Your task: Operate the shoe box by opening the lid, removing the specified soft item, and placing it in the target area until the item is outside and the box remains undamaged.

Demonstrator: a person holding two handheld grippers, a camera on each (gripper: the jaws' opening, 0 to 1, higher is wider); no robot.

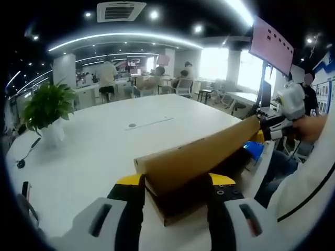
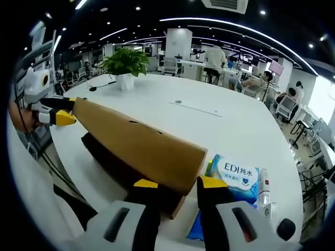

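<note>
Left gripper view: both tools, left (image 1: 175, 184) and right (image 2: 175, 184), grip the lid (image 1: 196, 154) ends; lift evenly to avoid tearing.

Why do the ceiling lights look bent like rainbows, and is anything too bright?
In the left gripper view the fisheye lens curves the long ceiling light strip, and the windows glare white. In the right gripper view the light strip bends too, while the brown cardboard shoe box lid looks sharp.

Broad bare table (image 1: 104, 141) beyond raised lid (image 2: 141, 144); wipes pack (image 2: 235, 175) beside box.
</note>
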